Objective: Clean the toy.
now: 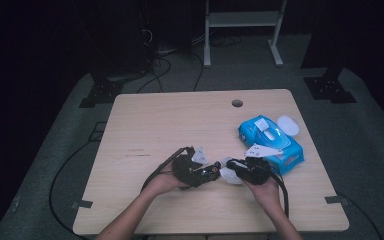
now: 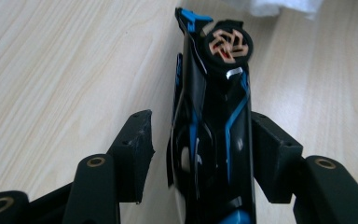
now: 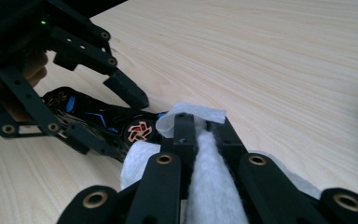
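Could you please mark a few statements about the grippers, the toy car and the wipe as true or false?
1. The right gripper is clamped on a white wet wipe. True.
2. The black toy car with blue stripes lies between the jaws of the left gripper. True.
3. The blue pack of wet wipes sits at the table's left edge. False: it sits on the right side of the light wooden table.
4. The pack's lid is shut. False: its white flap stands open.
5. The wipe is red. False: it is white.
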The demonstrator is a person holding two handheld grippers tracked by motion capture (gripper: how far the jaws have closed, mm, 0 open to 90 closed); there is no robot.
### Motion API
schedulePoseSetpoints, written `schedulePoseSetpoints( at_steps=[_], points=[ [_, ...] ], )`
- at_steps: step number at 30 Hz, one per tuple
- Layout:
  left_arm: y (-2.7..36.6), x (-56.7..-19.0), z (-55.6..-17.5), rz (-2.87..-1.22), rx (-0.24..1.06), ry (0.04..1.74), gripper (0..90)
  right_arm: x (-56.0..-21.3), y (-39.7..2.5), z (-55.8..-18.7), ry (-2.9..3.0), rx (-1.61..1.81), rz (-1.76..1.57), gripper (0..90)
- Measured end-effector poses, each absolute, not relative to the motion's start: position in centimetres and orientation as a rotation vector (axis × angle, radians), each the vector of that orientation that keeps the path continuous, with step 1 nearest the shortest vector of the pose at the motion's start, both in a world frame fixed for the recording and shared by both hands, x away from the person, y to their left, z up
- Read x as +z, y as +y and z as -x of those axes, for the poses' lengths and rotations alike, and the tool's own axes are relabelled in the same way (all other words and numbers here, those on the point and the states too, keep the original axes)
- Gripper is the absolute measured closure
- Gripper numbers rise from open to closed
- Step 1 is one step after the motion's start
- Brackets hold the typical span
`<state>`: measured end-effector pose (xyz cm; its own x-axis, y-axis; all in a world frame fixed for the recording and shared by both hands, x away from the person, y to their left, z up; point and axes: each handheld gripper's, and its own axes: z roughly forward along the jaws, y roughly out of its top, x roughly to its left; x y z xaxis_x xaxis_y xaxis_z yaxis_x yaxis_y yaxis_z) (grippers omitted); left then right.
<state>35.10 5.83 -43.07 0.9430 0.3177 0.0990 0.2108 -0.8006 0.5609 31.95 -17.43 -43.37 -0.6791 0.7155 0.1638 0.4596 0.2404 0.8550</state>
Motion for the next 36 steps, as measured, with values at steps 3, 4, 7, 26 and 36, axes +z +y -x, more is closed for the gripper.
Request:
schedulePoseSetpoints(
  at_steps=[3,4,7,26,36],
  points=[
    [4.8,-43.2,-35.4,-2.577,0.253,0.370,44.1,-43.5,-17.5,-32.0,2.257,1.415,-1.105,81.9],
    [4.5,-43.3,-35.5,-2.600,0.246,0.367,43.7,-43.6,-17.5,-32.0,2.258,1.414,-1.105,81.9],
    [3.5,-43.6,-36.0,-2.679,0.250,0.358,42.0,-43.7,-17.5,-32.1,2.266,1.408,-1.117,81.9],
    [4.1,-42.0,-35.2,-2.514,0.254,0.294,56.9,-43.1,-18.0,-32.2,2.251,1.579,-1.155,81.9],
    [4.3,-40.2,-34.3,-2.344,0.248,0.273,57.0,-39.9,-18.2,-30.8,2.147,1.715,-1.032,82.0]
  ],
)
